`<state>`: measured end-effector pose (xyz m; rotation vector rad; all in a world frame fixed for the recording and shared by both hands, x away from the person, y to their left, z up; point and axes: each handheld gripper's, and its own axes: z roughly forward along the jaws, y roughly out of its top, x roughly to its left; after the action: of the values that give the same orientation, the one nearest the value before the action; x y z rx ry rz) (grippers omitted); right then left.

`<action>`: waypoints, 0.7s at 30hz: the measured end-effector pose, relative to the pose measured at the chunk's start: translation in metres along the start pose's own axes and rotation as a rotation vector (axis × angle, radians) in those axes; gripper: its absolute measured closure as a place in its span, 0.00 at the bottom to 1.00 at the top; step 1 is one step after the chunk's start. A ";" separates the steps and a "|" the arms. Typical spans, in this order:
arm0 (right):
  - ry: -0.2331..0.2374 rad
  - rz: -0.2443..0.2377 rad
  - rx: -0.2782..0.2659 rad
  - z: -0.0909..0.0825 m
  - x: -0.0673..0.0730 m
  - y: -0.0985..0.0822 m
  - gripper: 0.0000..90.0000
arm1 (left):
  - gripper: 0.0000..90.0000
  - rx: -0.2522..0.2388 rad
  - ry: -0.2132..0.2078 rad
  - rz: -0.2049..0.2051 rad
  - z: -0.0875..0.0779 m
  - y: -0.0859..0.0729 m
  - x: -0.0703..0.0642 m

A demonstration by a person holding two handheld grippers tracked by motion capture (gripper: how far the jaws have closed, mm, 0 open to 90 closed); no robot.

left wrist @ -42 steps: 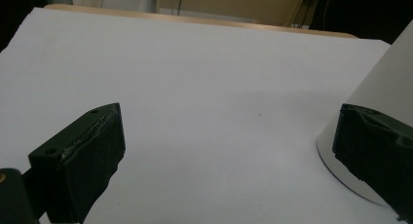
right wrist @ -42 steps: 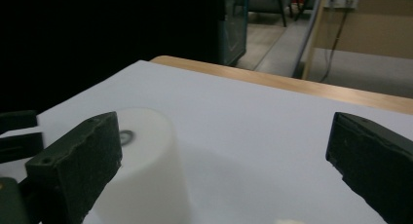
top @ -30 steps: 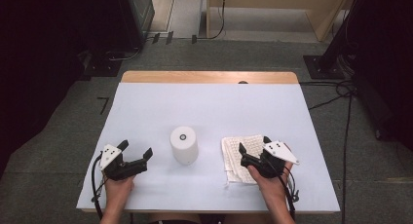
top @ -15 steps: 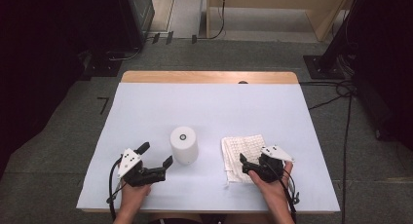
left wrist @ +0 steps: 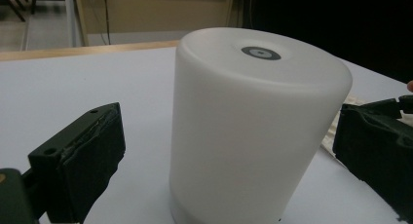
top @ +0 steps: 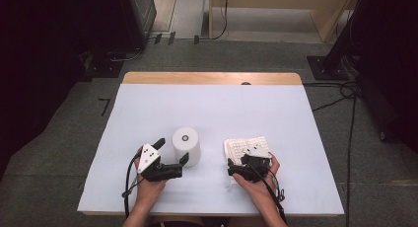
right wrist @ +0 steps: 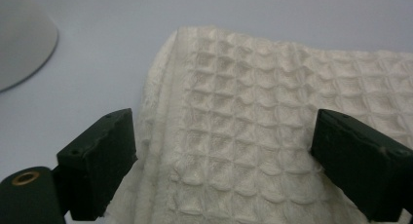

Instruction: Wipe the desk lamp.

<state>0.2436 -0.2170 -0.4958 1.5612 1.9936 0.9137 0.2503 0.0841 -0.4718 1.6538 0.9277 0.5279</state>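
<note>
**L fingers** (left wrist: 78, 160): black pads, spread wide, one each side of the white cylinder (left wrist: 253, 126); gap visible both sides, no contact. Left gripper (top: 171, 157) low over the worktop, pointing toward the cylinder's base.

**R fingers** (right wrist: 97, 160): apart, just been opening; pads resting down on the waffle cloth (right wrist: 253, 136), cloth between them, not pinched. Right gripper (top: 235, 169) at the cloth's near-left edge.

**Cylinder**: upright, matte white, dark ring on top; near-centre of the worktop, w/ cloth well to its right.

**Cloth**: cream, waffle weave, folded flat, partly under the right hand (top: 256, 180).

**Worktop** (top: 217, 108): pale sheet over wood, wood strip showing at far edge.
</note>
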 end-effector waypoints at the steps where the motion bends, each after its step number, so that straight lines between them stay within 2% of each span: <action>1: -0.007 -0.011 0.018 0.002 0.002 0.000 0.08 | 0.00 0.004 -0.005 0.005 0.002 -0.001 -0.001; 4: -0.024 -0.028 0.046 0.005 0.003 0.001 0.08 | 0.00 0.021 -0.016 0.016 0.005 -0.004 -0.005; 7: -0.050 -0.017 0.028 0.002 0.002 0.000 0.23 | 0.00 0.024 -0.031 0.001 0.006 -0.008 -0.005; 8: -0.062 -0.006 0.002 -0.001 0.000 -0.002 0.54 | 0.00 0.025 -0.036 -0.003 0.006 -0.009 -0.005; 9: -0.062 -0.006 0.002 -0.001 0.000 -0.002 0.54 | 0.00 0.019 -0.043 -0.005 0.005 -0.010 -0.004; 10: -0.082 -0.002 -0.020 -0.003 -0.002 -0.003 0.69 | 0.00 0.002 -0.055 0.001 0.004 -0.010 -0.003; 11: -0.071 0.012 -0.024 -0.005 -0.005 -0.003 0.76 | 0.00 -0.023 -0.056 0.010 0.001 -0.011 -0.002; 12: -0.026 0.032 -0.034 -0.007 -0.010 -0.003 0.82 | 0.00 -0.039 -0.057 0.012 0.000 -0.012 -0.001; 13: 0.019 0.058 -0.056 -0.011 -0.018 -0.003 0.86 | 0.00 -0.059 -0.070 -0.005 -0.003 -0.012 0.001; 14: 0.019 0.058 -0.056 -0.011 -0.018 -0.003 0.86 | 0.00 -0.059 -0.070 -0.005 -0.003 -0.012 0.001; 15: 0.037 0.059 -0.076 -0.014 -0.021 -0.003 0.85 | 0.00 -0.061 -0.074 -0.006 -0.003 -0.012 0.002; 16: 0.051 0.063 -0.113 -0.021 -0.027 -0.003 0.80 | 0.00 -0.059 -0.074 -0.008 -0.003 -0.012 0.002; 17: 0.051 0.063 -0.113 -0.021 -0.027 -0.003 0.80 | 0.00 -0.057 -0.078 -0.009 -0.003 -0.012 0.002; 19: 0.034 0.081 -0.147 -0.029 -0.035 -0.002 0.65 | 0.00 -0.058 -0.079 -0.007 -0.003 -0.013 0.001; 20: -0.010 0.092 -0.163 -0.032 -0.044 -0.001 0.48 | 0.00 -0.055 -0.079 -0.005 -0.002 -0.013 0.001; 21: -0.010 0.092 -0.163 -0.032 -0.044 -0.001 0.48 | 0.00 -0.051 -0.081 -0.002 -0.002 -0.013 0.002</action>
<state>0.2318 -0.2667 -0.4768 1.5726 1.8041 1.0740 0.2457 0.0879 -0.4834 1.6164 0.8503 0.4759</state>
